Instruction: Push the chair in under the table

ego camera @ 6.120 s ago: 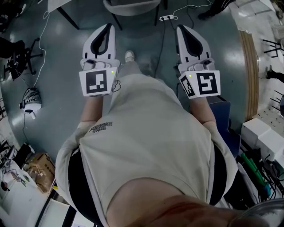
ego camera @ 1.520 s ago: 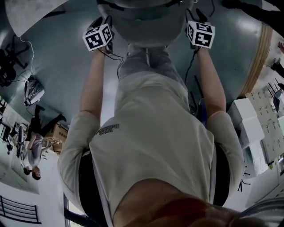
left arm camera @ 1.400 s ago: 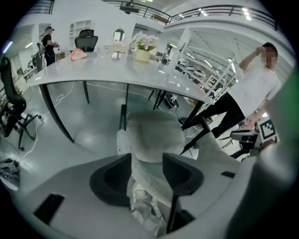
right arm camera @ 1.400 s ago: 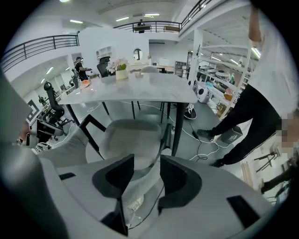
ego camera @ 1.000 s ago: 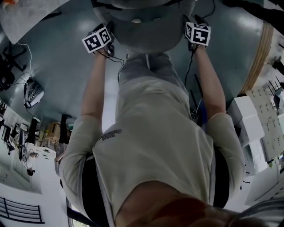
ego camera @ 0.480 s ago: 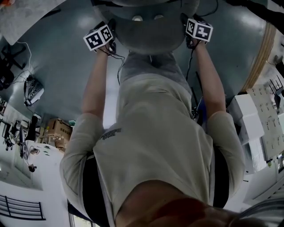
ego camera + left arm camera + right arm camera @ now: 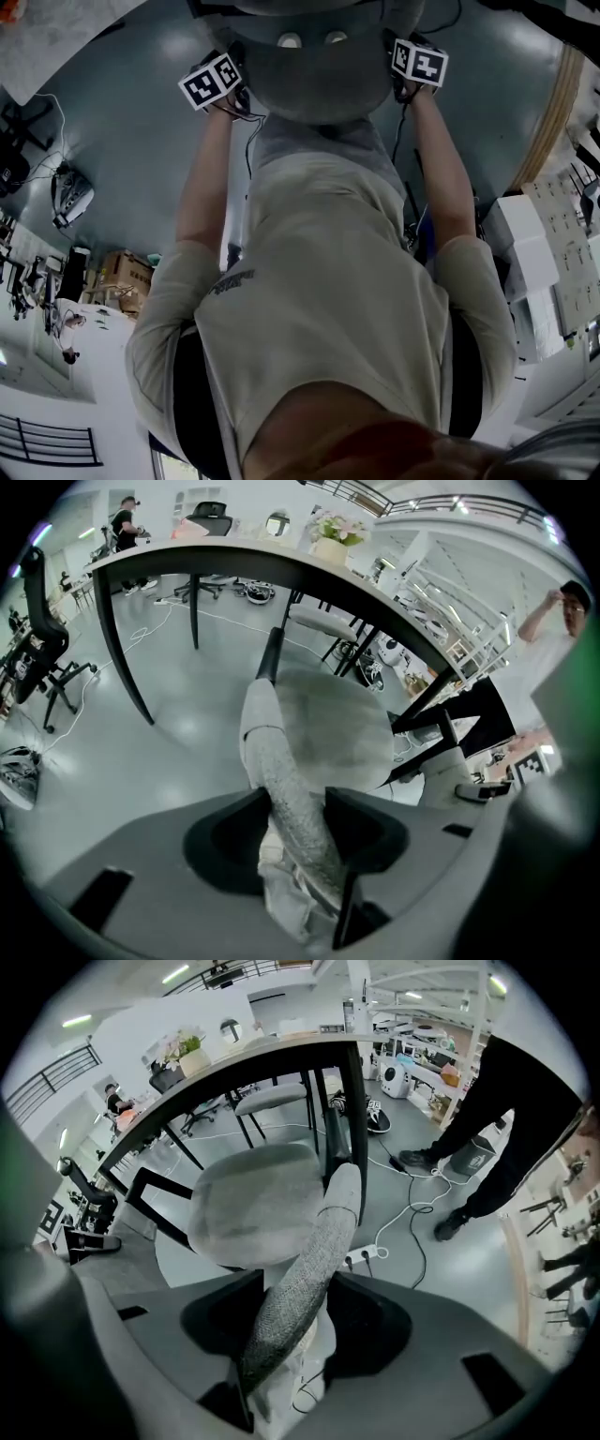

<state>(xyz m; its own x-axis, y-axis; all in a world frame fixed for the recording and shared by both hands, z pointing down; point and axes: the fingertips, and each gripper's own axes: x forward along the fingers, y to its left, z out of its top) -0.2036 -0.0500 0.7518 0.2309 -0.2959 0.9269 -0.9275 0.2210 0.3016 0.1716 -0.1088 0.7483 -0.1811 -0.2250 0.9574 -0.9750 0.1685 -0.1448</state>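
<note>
A grey fabric chair stands half under a dark-edged table (image 7: 281, 569); its seat (image 7: 328, 724) lies below the tabletop. In the head view its curved backrest (image 7: 319, 80) spans between my hands. My left gripper (image 7: 289, 803) straddles the backrest's top edge (image 7: 272, 752) near its left end, and my right gripper (image 7: 300, 1283) straddles that edge (image 7: 323, 1241) near its right end. Both pairs of jaws have just been closing with the padded edge between them, and it fills each gap. The head view shows only the marker cubes of the left gripper (image 7: 234, 70) and the right gripper (image 7: 398, 66) beside the backrest.
A black office chair (image 7: 42, 639) stands off to the left. A person in dark clothes (image 7: 525, 1119) stands right of the table, near a power strip (image 7: 366, 1255) with cables on the floor. A cardboard box (image 7: 117, 272) and white boxes (image 7: 525, 244) flank me.
Six seconds ago both grippers hung free over the floor, short of the chair; now they sit on its backrest. Over the last second they sank slightly and the backrest fills more of the view.
</note>
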